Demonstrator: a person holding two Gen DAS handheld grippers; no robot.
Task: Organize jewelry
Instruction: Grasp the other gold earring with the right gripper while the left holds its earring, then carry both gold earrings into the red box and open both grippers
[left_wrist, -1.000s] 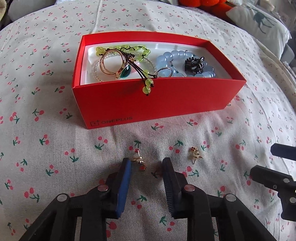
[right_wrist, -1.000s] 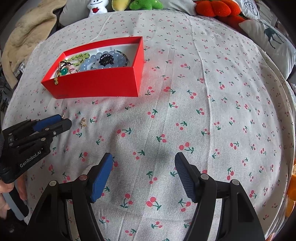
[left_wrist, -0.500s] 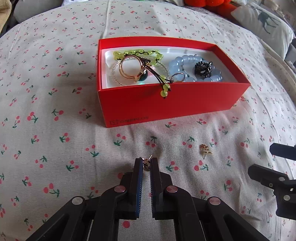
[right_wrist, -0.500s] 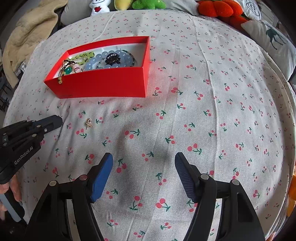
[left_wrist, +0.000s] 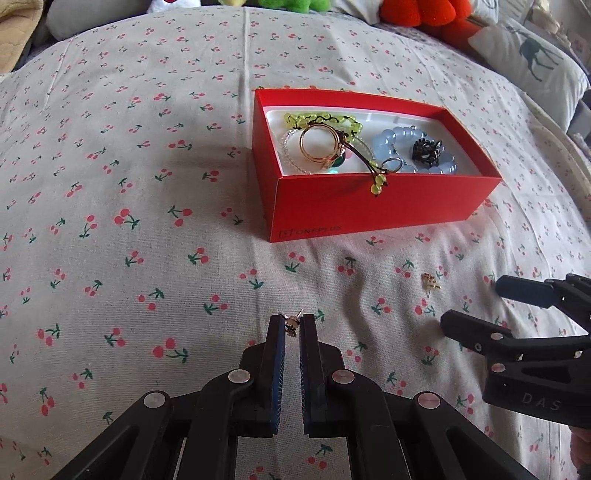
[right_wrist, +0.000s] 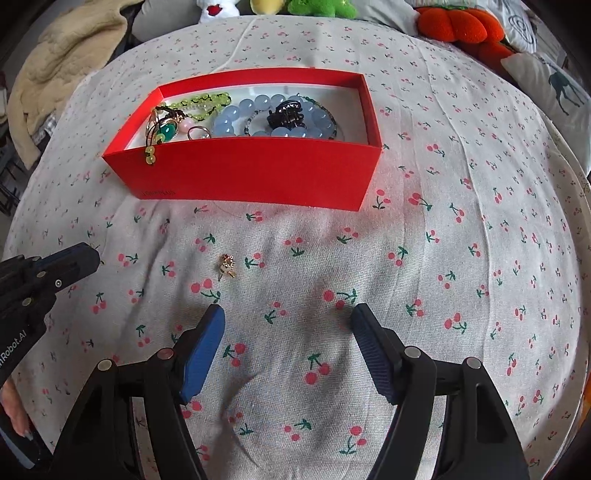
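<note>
The left gripper (left_wrist: 293, 325) is clamping one gold earring (left_wrist: 291, 324) at lower center; the right gripper (right_wrist: 286, 325), spread wide, is facing the second earring (right_wrist: 226, 264) at center-left.

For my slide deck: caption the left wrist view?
Left gripper pinching a gold earring near the red jewelry box.

Each black tool (left_wrist: 292, 325) has blue ribbed pads (right_wrist: 201, 350) and silver rivets.

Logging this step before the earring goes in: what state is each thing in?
Left gripper: shut on gold earring.
Right gripper: open, holding nothing.
Second earring: loose on the bedspread.
Red box: open, jewelry inside.
</note>
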